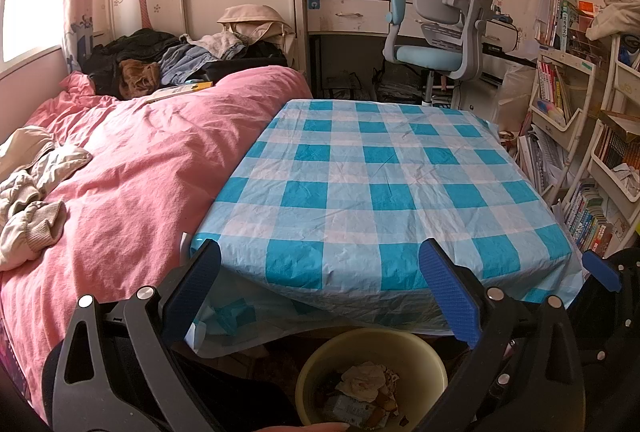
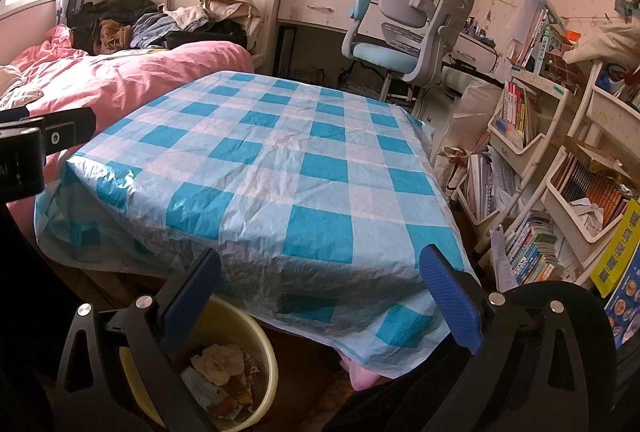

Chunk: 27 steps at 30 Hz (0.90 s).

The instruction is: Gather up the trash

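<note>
I hold my left gripper (image 1: pixel 320 272) and right gripper (image 2: pixel 320 272) spread wide, both empty. Crumpled trash (image 1: pixel 362 382) sits in the yellow bin (image 1: pixel 424 360) below the checked tablecloth (image 1: pixel 372 184).

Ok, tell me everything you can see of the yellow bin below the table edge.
The yellow bin is a round, pale yellow, plastic-looking tub, standing upright and open-topped on the floor below the near edge of the checked tablecloth. It holds crumpled tissue, wrappers and brownish scraps, well below the rim. Neither gripper touches it; both are open above it.
</note>
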Each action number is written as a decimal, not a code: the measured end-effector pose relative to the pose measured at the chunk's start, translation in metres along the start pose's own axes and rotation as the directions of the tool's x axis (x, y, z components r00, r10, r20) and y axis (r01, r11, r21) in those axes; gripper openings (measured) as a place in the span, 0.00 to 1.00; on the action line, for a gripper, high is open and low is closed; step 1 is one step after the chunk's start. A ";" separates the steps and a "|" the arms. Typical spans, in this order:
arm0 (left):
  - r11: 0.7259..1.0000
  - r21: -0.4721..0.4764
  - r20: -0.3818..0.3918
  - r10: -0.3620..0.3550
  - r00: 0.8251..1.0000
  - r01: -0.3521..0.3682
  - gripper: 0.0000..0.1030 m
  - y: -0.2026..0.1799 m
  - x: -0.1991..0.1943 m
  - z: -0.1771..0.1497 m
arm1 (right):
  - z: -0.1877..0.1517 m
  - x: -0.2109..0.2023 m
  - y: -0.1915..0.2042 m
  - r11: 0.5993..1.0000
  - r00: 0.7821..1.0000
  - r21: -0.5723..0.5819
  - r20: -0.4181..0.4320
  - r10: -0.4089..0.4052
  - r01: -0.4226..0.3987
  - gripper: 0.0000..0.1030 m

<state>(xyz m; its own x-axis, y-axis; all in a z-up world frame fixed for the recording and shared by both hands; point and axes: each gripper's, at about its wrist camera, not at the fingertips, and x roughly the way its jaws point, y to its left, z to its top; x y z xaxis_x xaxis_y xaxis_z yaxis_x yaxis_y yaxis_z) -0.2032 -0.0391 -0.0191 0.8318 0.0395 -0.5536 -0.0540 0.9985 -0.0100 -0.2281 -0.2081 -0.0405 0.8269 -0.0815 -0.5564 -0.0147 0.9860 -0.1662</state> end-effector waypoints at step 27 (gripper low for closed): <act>1.000 0.001 -0.002 0.000 1.000 0.000 0.93 0.000 0.002 0.003 | 0.001 0.000 0.000 1.000 1.000 -0.004 -0.001 0.000 0.000 0.92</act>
<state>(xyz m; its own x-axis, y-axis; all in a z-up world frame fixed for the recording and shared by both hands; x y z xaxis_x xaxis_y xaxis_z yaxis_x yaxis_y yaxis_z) -0.2004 -0.0389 -0.0176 0.8307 0.0389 -0.5553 -0.0531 0.9985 -0.0094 -0.2273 -0.2077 -0.0398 0.8261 -0.0814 -0.5576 -0.0171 0.9854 -0.1692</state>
